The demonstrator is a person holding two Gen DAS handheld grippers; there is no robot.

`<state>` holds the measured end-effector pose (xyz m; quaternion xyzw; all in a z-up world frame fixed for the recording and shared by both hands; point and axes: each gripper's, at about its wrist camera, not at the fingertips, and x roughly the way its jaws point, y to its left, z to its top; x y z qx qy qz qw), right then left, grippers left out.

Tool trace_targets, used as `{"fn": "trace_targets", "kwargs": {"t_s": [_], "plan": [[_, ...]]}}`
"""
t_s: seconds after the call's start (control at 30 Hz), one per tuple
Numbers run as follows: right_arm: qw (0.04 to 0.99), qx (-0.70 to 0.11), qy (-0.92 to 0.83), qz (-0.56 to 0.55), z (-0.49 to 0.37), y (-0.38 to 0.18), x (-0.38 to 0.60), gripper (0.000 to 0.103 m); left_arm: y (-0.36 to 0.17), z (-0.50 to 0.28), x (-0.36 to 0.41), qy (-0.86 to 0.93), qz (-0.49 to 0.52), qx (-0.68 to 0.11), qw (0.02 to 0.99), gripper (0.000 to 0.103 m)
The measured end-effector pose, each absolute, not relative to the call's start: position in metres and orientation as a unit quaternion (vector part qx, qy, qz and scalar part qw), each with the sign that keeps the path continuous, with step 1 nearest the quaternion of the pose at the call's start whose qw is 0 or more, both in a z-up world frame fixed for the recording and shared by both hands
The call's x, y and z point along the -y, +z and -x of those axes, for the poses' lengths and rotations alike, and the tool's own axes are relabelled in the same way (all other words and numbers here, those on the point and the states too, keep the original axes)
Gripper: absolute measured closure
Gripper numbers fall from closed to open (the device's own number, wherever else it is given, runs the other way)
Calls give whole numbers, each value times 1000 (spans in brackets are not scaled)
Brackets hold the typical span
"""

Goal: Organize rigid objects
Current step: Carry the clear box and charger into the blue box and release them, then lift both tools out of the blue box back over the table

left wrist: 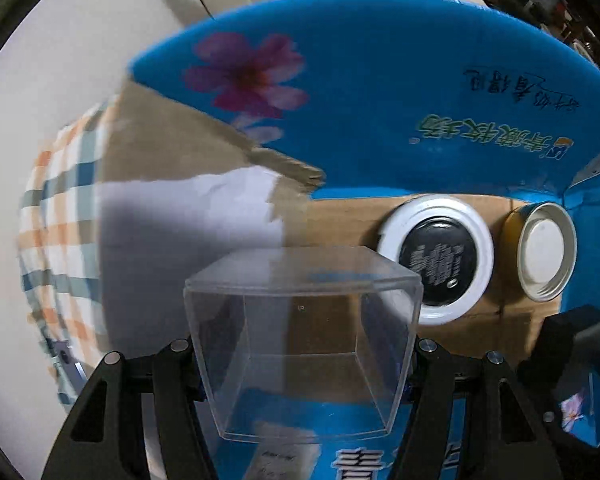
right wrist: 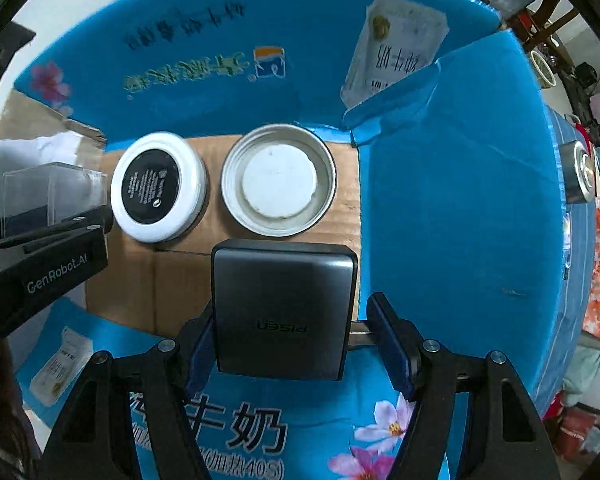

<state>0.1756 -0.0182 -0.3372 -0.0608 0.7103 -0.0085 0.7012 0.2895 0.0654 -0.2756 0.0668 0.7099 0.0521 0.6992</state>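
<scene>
the left hand-held gripper (left wrist: 302, 354) is closed on a clear plastic box (left wrist: 300, 336), its 2 fingers pressing the box's opposite sides, and holds it over the open blue cardboard carton (left wrist: 380, 80). the right hand-held gripper (right wrist: 300, 344) has a dark grey pisen charger block (right wrist: 284, 308) between its fingers; the left pad touches the block, while a gap shows on the right side, so i cannot tell whether it is gripped firmly. the block hangs over the carton's brown floor (right wrist: 180, 280). on that floor, against the far blue wall, lie 2 round things side by side: a white-rimmed round tin with a black label (right wrist: 158, 188) and, just beside it to the right, an upturned metal jar lid with a white liner (right wrist: 278, 186). in the left view a checked cloth (left wrist: 60, 220) lies outside the carton.
</scene>
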Motion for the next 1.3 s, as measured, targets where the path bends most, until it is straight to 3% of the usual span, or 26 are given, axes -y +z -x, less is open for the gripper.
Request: {"fn": "trace_targets", "kwargs": {"t_s": [0.73,0.83,0.97,1.3], "plan": [[675,-737,-7,2,-182,-387,25,30,-300,-286,-109,-8,70,-748,660,41],[670,-742,-6,2,-183,-387,24,26,-297,-286,-112,-18,76,-750,657,32],[679,-734,-1,12,-190,-370,18,11,-279,-278,-103,-29,59,-742,667,2],[711,-702,9,41,-175,-307,20,10,-197,-228,-102,-15,20,-684,729,0]]}}
